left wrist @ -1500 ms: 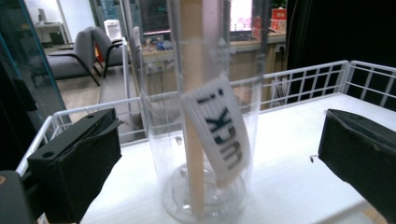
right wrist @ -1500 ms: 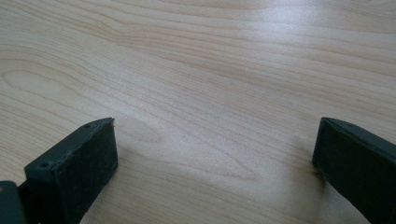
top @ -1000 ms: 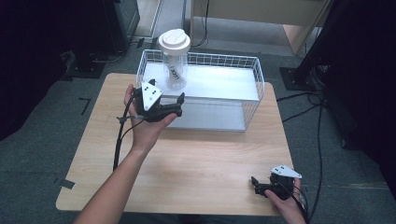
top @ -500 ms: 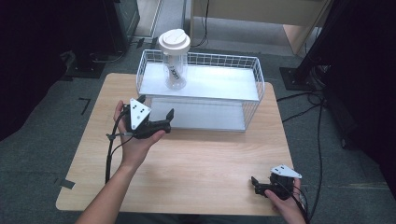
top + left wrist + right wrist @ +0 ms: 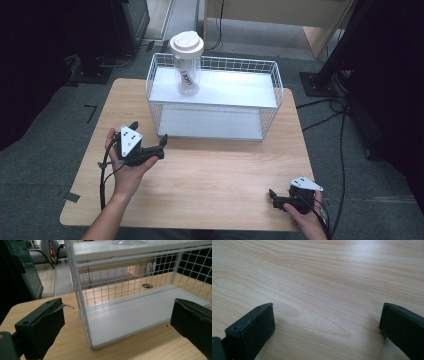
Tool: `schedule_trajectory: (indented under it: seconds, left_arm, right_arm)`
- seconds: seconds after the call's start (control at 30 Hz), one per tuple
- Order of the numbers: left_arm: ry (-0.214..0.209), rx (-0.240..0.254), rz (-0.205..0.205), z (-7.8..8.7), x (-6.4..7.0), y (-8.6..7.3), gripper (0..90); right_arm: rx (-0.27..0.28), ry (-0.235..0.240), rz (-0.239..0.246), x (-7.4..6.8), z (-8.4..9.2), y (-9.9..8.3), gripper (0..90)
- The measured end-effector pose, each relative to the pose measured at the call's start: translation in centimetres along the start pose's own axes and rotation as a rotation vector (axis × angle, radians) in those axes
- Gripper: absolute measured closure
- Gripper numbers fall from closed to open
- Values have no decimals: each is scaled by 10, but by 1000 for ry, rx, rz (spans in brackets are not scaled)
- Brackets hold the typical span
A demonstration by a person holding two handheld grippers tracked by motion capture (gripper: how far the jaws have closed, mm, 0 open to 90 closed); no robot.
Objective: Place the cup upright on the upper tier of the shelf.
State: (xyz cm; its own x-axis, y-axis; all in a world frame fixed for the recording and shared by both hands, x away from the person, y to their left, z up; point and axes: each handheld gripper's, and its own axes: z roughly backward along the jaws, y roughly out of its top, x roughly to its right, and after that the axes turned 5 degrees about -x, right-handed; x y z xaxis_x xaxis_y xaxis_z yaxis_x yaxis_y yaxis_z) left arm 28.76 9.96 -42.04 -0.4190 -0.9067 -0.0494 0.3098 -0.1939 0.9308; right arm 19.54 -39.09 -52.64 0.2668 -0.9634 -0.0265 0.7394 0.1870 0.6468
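White wire rack (image 5: 274, 85) sits at the back of the table (image 5: 215, 175), and the bottle (image 5: 187, 67) is standing upright on its top shelf, left end, lid on. My left gripper (image 5: 148, 145) is low over the table just in front of the rack's left corner, jaws spread wide w/ nothing between them. Right gripper (image 5: 273, 196) is parked near the front right edge, well apart from everything, jaws also apart and empty, basically looking at bare wood.

Imo the step here is just clearing my left hand away from the rack w/o snagging it. Best way: keep the jaws wide, stay level, and mind the cable so it doesn't catch the wire corner post. No rush; the bottle looks top-heavy, so a bump to the rack could tip it.

Hard to see: in the left gripper view the bottle is cut off at the top edge, just a sliver of its base. Label text is too small to read. Can't tell if there's anything inside the bottle.
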Motion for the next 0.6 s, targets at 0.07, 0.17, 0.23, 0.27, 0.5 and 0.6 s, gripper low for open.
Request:
schedule_trajectory:
  seconds: [0.07, 0.17, 0.23, 0.27, 0.5, 0.6]
  left_arm:
    - [10, -12, -4, 4, -2, -9, 0]
    - [18, -31, -5, 9, -7, -21, 0]
    - [17, -43, 3, 12, -12, -29, 0]
    - [20, -48, 9, 14, -13, -32, 0]
    - [31, -84, 15, 28, -24, -53, 0]
    - [37, -105, 13, 32, -27, -62, 0]
  right_arm:
    - [0, 0, 0, 0, 0, 0, 0]
    - [0, 0, -3, 0, 0, 0, 0]
    - [-2, -1, 1, 0, 0, 0, 0]
    - [-2, 0, 1, 0, 0, 0, 0]
    - [0, -1, 2, 0, 0, 0, 0]
    - [0, -1, 2, 0, 0, 0, 0]
